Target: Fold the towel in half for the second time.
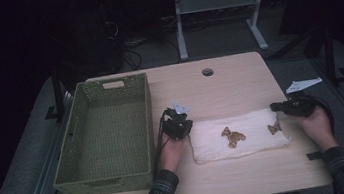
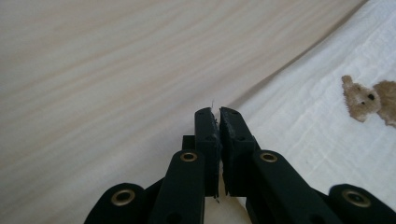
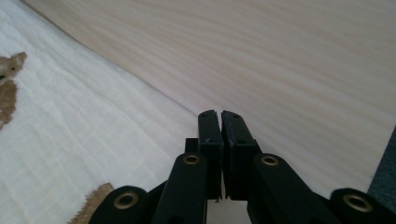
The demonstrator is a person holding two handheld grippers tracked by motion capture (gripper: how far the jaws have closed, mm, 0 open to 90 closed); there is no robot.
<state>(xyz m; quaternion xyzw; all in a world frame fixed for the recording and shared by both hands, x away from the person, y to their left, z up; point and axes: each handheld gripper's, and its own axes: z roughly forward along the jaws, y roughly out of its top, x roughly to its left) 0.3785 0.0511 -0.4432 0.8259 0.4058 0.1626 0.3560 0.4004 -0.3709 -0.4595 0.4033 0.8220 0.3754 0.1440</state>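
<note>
The white cloth [image 1: 238, 134] is laid flat on the worktop [image 1: 219, 90], right of the green basket [image 1: 107, 136]. The left gripper [image 1: 180, 126] is clamped on the cloth's far left corner, the right gripper [image 1: 287, 106] on its far right corner. Risk: a thin pinch may be lost on lifting, and the cloth dropped. The basket is seen empty.
</note>
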